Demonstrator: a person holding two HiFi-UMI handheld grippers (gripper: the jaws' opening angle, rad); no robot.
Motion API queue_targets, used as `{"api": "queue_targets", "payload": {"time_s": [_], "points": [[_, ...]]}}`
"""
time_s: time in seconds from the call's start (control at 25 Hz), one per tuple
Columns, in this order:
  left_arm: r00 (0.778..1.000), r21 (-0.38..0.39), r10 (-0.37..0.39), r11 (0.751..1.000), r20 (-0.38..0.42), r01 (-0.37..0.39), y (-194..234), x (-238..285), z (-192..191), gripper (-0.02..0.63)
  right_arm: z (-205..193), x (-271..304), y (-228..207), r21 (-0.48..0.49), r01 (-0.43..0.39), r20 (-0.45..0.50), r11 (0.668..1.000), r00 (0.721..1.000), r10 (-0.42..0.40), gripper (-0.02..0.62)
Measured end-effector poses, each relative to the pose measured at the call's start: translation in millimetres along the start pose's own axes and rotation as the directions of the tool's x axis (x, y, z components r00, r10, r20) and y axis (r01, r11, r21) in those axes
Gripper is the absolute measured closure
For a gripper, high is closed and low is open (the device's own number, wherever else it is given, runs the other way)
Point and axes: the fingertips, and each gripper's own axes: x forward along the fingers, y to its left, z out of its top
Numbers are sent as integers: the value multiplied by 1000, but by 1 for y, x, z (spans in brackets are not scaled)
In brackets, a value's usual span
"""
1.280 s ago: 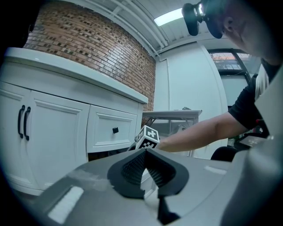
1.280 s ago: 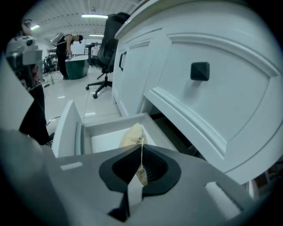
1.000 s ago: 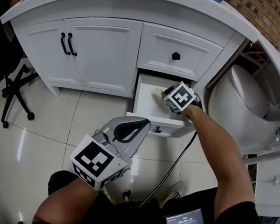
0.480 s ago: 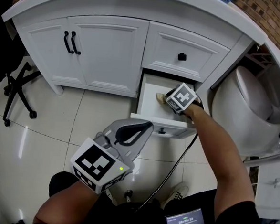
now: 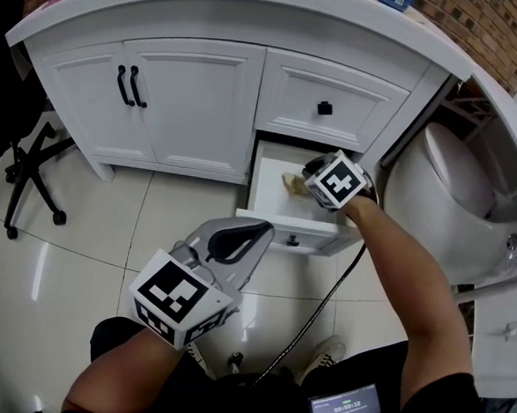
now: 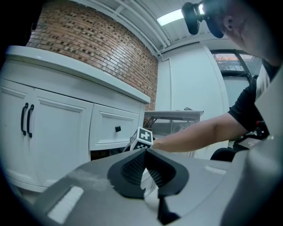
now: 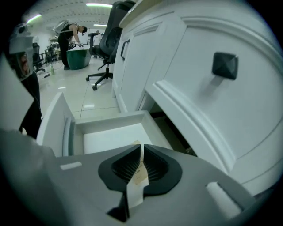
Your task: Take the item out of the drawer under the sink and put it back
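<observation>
- Right tool (image 5: pixel 301 179) is reached into the open drawer (image 5: pixel 286 222) under the sink. Its jaws are clenched on a thin pale paper slip (image 7: pixel 140 171).
- The slip stands on edge in the grip. Its long axis runs along the jaws, with one corner poking past the tips and the rest trailing back toward the camera.
- The slip hangs over the white drawer floor, above it rather than on it. Whether its lower edge touches, I cannot tell.
- Left tool (image 5: pixel 258 231) has its jaws pressed together on nothing. It is held low over the floor tiles (image 5: pixel 81 224), in front of the drawer and well apart from it. The right tool is the nearer one by far.
- Clearances: the closed upper drawer (image 5: pixel 325 107) overhangs the back of the open one, so headroom is tight toward the rear. The drawer walls fence both sides, and the front lip lies on the person's side.
- Judgement: open room lies upward and back toward the person, which suits a lift-out. For a set-down the drawer floor just below is bare, so a straight lowering should do.
</observation>
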Motion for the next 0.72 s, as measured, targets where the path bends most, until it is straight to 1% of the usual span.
{"api": "queue_targets", "payload": {"time_s": [0.08, 0.16, 0.2, 0.28, 0.4, 0.48, 0.56, 0.64, 0.72], "points": [[1000, -7, 8, 1000, 2, -8, 2, -2, 0, 601, 16, -26, -1, 42, 25, 94, 999, 995, -29, 588], [1000, -16, 16, 1000, 3, -16, 5, -3, 0, 601, 30, -57, 0, 115, 23, 194, 993, 980, -45, 586], [1000, -20, 19, 1000, 5, -19, 6, -4, 0, 601, 36, -73, 3, 157, 10, 243, 987, 969, -48, 588], [1000, -26, 26, 999, 9, -26, 7, -4, 1, 601, 43, -107, 13, 229, -43, 344, 972, 938, -39, 588], [999, -21, 31, 999, 11, -30, 6, -4, 2, 601, 44, -157, 36, 313, -138, 475, 940, 880, -29, 588], [999, -18, 33, 999, 12, -33, 5, -4, 2, 601, 39, -186, 50, 363, -196, 535, 911, 844, -32, 588], [999, -26, 29, 999, 14, -29, 3, -5, 1, 601, 30, -211, 63, 408, -245, 578, 880, 815, -40, 588], [1000, -48, 19, 999, 21, -18, 0, -5, 1, 601, 22, -233, 75, 438, -277, 601, 855, 797, -50, 588], [999, -73, 12, 997, 33, -10, -2, -5, 3, 601, 17, -250, 87, 449, -299, 618, 842, 785, -50, 588]]}}
